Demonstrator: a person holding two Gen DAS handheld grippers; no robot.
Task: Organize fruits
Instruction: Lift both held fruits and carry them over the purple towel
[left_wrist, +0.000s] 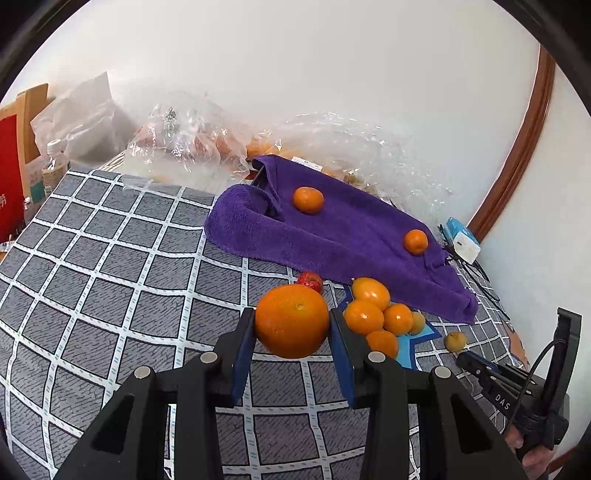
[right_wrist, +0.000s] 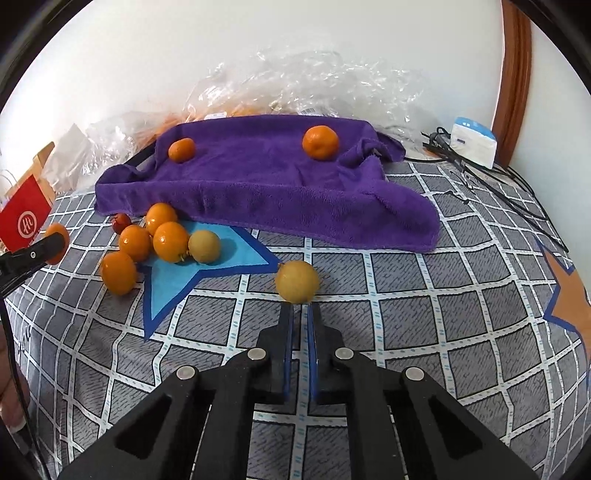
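My left gripper (left_wrist: 292, 325) is shut on a large orange (left_wrist: 291, 320) and holds it above the checked cloth. Beside it lies a cluster of small oranges (left_wrist: 380, 314), also in the right wrist view (right_wrist: 147, 243), with a red fruit (left_wrist: 310, 280) behind. A purple towel (right_wrist: 280, 184) carries two tangerines (right_wrist: 320, 142) (right_wrist: 181, 150). My right gripper (right_wrist: 300, 308) is shut and empty, its tips just short of a yellow-green fruit (right_wrist: 297, 281). A second yellow-green fruit (right_wrist: 204, 245) sits at the cluster's edge.
Clear plastic bags (right_wrist: 295, 85) with more fruit lie behind the towel by the wall. A white and blue box (right_wrist: 474, 142) and black cables (right_wrist: 509, 192) sit at the far right. A red bag (right_wrist: 24, 218) and a bottle (left_wrist: 55, 162) stand at the left.
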